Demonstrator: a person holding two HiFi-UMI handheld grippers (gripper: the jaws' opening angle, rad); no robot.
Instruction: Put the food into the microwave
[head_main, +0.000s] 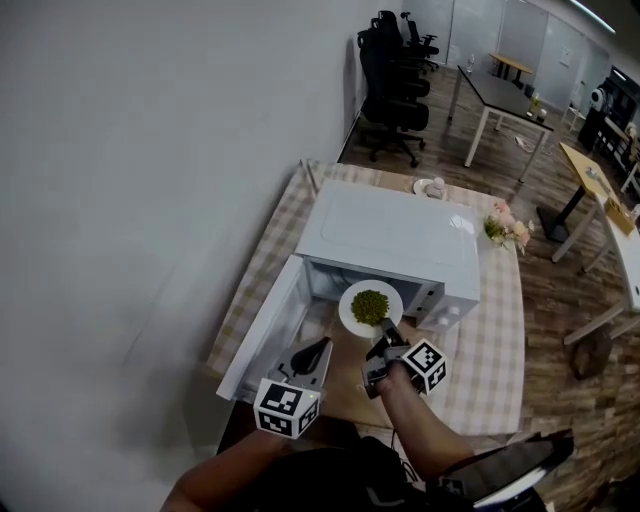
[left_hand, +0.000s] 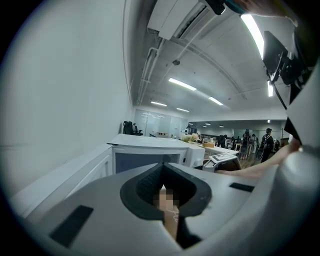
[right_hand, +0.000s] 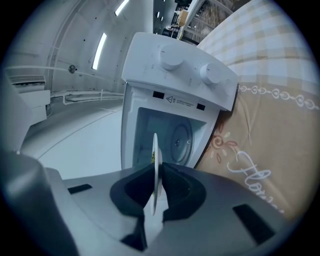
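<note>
Below, checked tablecloth (head_main: 500, 330) under microwave (head_main: 390, 235); office chairs (head_main: 392, 85) beyond.

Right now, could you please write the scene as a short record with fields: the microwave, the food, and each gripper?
microwave: white microwave oven on a checked tablecloth; its door is swung open, to the left in the head view
food: green food on a round white plate, in front of the open cavity
right gripper: fingers shut on the plate's rim
left gripper: fingers together, holding nothing, beside the open door
remaining: plate not yet set down inside
</note>
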